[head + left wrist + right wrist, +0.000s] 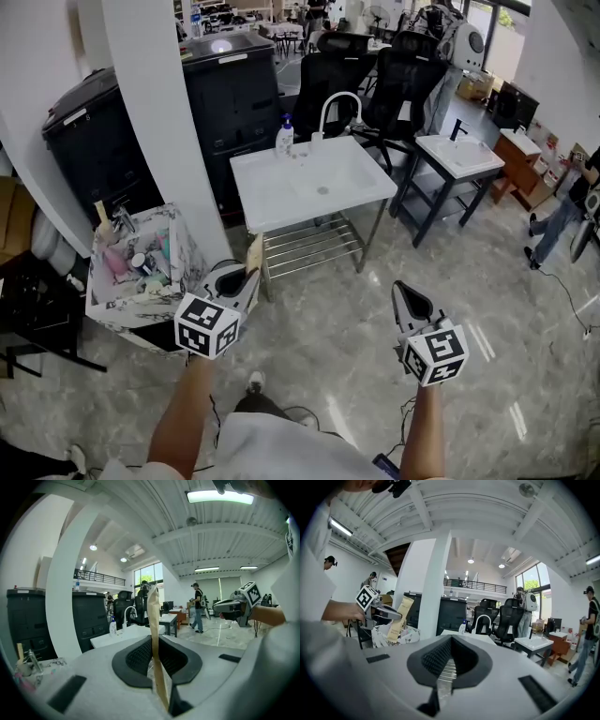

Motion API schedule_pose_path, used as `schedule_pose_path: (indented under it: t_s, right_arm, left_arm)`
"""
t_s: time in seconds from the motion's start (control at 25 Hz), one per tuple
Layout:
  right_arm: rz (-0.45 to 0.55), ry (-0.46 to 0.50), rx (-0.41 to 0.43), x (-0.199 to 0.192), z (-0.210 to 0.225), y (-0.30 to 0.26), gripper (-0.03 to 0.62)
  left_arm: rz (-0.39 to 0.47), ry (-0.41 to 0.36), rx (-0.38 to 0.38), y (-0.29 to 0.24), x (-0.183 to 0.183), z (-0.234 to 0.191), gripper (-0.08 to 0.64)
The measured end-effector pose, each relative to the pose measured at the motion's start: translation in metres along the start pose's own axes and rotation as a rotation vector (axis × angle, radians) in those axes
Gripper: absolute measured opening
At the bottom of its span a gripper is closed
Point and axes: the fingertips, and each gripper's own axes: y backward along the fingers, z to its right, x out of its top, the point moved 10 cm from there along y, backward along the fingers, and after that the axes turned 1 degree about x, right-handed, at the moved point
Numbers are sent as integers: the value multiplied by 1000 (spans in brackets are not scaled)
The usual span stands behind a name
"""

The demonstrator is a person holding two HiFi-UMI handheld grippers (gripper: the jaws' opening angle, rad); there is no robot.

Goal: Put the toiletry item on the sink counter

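My left gripper (244,278) is shut on a flat tan packet (253,255), the toiletry item, which sticks up from between the jaws. In the left gripper view the packet (153,616) stands edge-on in front of the white sink counter (123,633). That counter (272,199) stands ahead of me with a curved faucet (337,101) and a soap bottle (285,137) at its back edge. My right gripper (403,291) hangs over the floor to the right, shut with nothing in it. In the right gripper view the packet (400,618) shows at the left.
A marbled box (183,246) full of toiletries stands at my left, beside a white pillar (159,112). Black cabinets (230,94) and office chairs (403,80) stand behind the sink. A second small sink table (459,155) is at the right, and a person (562,211) walks farther right.
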Motion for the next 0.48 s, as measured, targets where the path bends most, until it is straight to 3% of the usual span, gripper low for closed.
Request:
schedule_pose_path:
  t_s: [0.24,0.48]
  right_arm:
    - [8,-29,2,-4,17,-21,-5]
    - [-15,-40,10,-12,33,-69,-5]
  left_arm:
    - [-1,7,17,-20,4,-8,32]
    - [-6,46,34,-57,-7,-44,32]
